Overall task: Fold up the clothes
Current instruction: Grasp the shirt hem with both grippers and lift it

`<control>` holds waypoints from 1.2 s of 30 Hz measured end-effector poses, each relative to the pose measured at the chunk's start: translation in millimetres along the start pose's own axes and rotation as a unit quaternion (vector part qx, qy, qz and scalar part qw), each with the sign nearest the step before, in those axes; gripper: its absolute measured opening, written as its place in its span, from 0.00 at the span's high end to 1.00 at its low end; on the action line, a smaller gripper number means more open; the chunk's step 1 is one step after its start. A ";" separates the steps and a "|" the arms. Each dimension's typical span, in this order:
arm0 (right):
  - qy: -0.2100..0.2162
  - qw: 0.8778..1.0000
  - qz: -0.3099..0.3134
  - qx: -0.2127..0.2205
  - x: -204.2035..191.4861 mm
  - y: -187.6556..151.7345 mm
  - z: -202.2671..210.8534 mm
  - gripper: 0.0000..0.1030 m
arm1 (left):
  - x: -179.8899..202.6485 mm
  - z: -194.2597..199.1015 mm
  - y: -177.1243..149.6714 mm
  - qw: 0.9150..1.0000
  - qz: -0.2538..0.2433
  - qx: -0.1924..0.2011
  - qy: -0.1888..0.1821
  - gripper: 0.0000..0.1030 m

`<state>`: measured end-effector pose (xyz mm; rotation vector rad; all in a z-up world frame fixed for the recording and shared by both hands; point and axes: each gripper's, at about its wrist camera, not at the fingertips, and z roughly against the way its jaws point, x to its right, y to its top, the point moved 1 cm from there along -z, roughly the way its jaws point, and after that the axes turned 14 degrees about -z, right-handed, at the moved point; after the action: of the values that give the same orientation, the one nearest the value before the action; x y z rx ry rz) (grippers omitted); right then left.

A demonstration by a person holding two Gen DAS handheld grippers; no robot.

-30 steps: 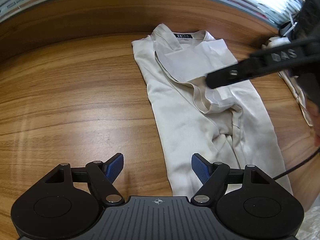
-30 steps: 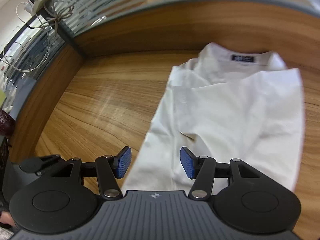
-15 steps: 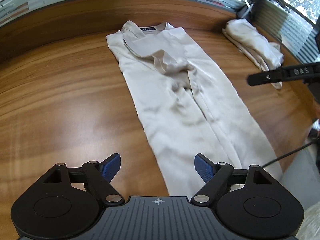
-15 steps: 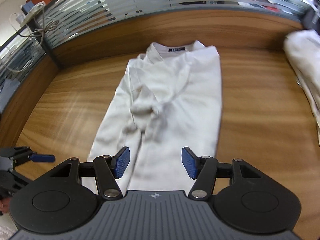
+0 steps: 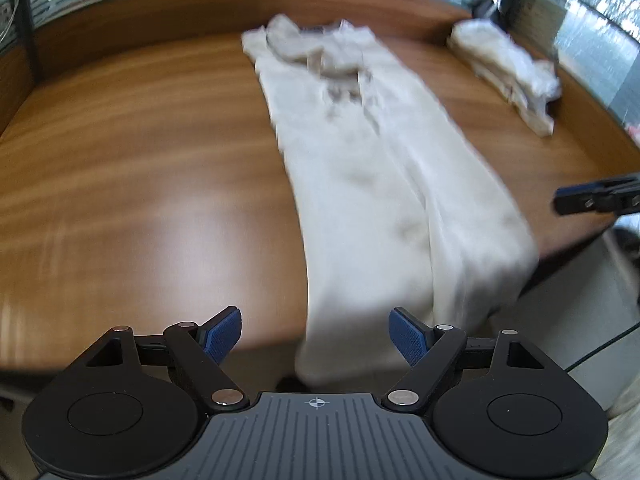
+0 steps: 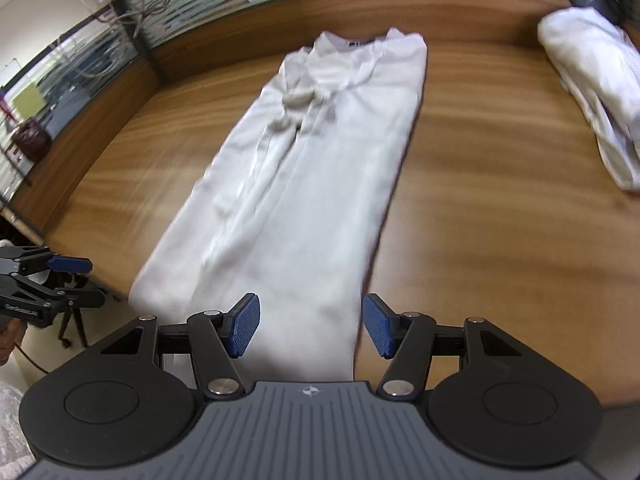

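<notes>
A white shirt (image 5: 372, 184) lies on the wooden table (image 5: 140, 160), folded lengthwise into a long strip. Its collar is at the far end and its hem droops over the near edge. My left gripper (image 5: 316, 336) hovers open at that hem, with cloth showing between the blue pads but untouched. The right wrist view shows the same shirt (image 6: 304, 184) running away from my open right gripper (image 6: 311, 330), which hangs over the hem's right part. Each gripper appears in the other's view: the right gripper (image 5: 592, 200) at the right edge, the left gripper (image 6: 48, 280) at the lower left.
A pile of folded white clothes (image 5: 508, 72) sits at the table's far right, also seen as a pile (image 6: 592, 92) in the right wrist view. A raised wooden rim and glass partition bound the far side. Bare wood (image 6: 480, 200) lies on both sides of the shirt.
Both grippers have drawn back from the shirt's upper part to the near table edge, so the whole strip now shows. The right gripper has left the folded sleeve. Both pictures are motion-blurred.
</notes>
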<state>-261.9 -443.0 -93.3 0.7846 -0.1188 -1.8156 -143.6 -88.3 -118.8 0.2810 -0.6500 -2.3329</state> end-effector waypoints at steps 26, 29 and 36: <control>0.017 0.999 0.009 -0.038 34.7 -63.9 -82.6 0.51 | 13.2 -93.6 -28.8 0.996 -0.066 -0.019 -0.058 0.34; 0.053 0.997 -0.018 -0.053 39.2 -58.6 -80.5 0.87 | 14.7 -83.0 -24.7 0.995 -0.065 -0.006 -0.074 0.58; 0.127 0.989 -0.051 -0.053 34.4 -40.7 -47.7 0.98 | 20.6 -42.0 -8.4 0.992 -0.055 0.040 -0.109 0.85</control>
<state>-274.1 -443.3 -163.8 0.9536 0.1847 -1.7847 -148.2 -112.6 -159.4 0.0985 -0.8551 -2.4678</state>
